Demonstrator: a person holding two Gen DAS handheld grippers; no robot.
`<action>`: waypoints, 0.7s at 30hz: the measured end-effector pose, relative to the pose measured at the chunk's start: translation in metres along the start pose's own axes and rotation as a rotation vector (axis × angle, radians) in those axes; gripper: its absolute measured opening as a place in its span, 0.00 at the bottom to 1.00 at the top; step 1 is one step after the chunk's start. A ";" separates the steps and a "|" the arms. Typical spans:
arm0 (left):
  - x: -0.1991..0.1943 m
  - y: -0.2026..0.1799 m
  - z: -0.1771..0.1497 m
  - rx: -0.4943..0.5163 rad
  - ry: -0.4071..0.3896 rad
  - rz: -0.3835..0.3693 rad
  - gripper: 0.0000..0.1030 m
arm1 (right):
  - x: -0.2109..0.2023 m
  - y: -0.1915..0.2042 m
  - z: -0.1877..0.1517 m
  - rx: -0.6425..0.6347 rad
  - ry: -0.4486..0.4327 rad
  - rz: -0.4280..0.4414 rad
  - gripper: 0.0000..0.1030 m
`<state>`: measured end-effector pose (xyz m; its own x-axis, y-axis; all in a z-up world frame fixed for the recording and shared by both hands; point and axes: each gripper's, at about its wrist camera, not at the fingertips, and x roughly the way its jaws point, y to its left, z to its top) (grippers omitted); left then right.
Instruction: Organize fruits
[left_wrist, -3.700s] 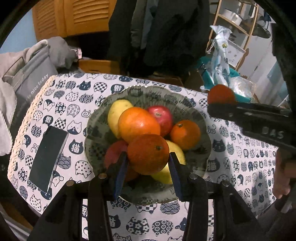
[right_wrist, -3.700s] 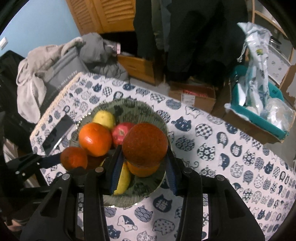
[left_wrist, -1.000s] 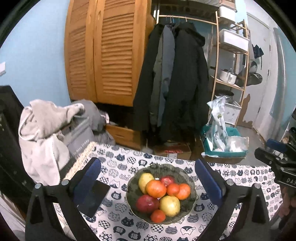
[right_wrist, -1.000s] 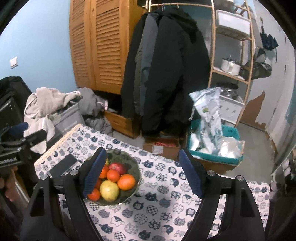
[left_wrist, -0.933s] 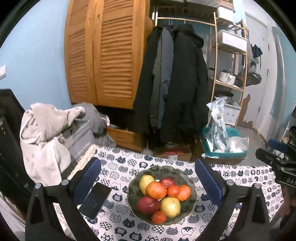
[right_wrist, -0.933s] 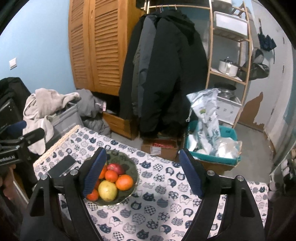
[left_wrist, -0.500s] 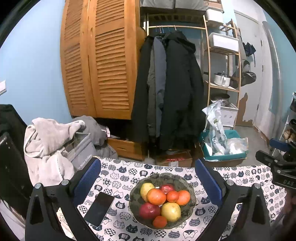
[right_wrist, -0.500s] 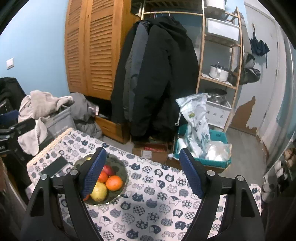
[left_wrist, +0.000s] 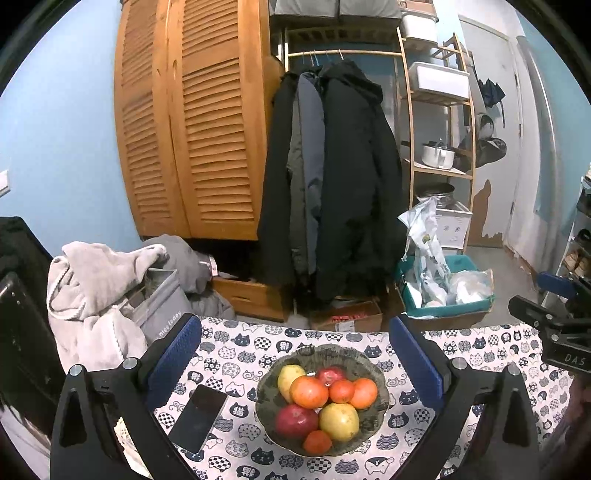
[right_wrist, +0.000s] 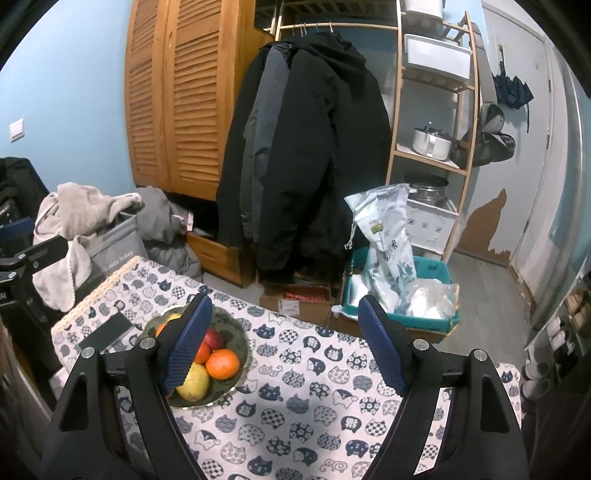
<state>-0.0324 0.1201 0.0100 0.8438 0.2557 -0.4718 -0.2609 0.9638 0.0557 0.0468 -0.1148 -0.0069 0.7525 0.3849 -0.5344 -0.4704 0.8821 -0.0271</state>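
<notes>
A dark green bowl (left_wrist: 376, 402) on the cat-print tablecloth (left_wrist: 236, 354) holds several fruits: oranges (left_wrist: 308, 391), red apples (left_wrist: 296, 421) and yellow fruits (left_wrist: 339, 416). My left gripper (left_wrist: 293, 360) hangs open well above and behind the bowl, nothing between its blue pads. My right gripper (right_wrist: 286, 345) is open too and holds nothing; the bowl (right_wrist: 236, 338) lies at its lower left, partly hidden by the left finger (right_wrist: 188, 339). The right gripper (left_wrist: 554, 317) shows at the right edge of the left wrist view.
A black phone (left_wrist: 198, 412) lies on the cloth left of the bowl. Beyond the table are a grey bag with clothes (left_wrist: 110, 295), a wooden wardrobe (left_wrist: 192, 129), hanging coats (left_wrist: 332, 177), a teal crate with bags (right_wrist: 399, 291) and a shelf rack (right_wrist: 432, 122).
Since 3.7 s ago both grippers let go of their oranges into the bowl and opened. Over the last second both drew back and up, so the bowl looks smaller and lower.
</notes>
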 end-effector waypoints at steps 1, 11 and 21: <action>-0.001 0.000 0.000 -0.002 -0.002 0.000 0.99 | 0.000 0.000 0.000 0.000 0.000 0.000 0.77; -0.001 -0.001 0.002 -0.018 0.004 -0.014 0.99 | 0.000 0.000 0.000 -0.001 -0.001 -0.001 0.77; -0.003 -0.004 0.003 -0.016 0.007 -0.017 0.99 | -0.002 0.000 -0.001 -0.002 -0.001 -0.001 0.78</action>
<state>-0.0327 0.1155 0.0135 0.8448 0.2388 -0.4788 -0.2544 0.9665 0.0332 0.0455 -0.1156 -0.0065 0.7535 0.3846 -0.5332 -0.4708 0.8818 -0.0292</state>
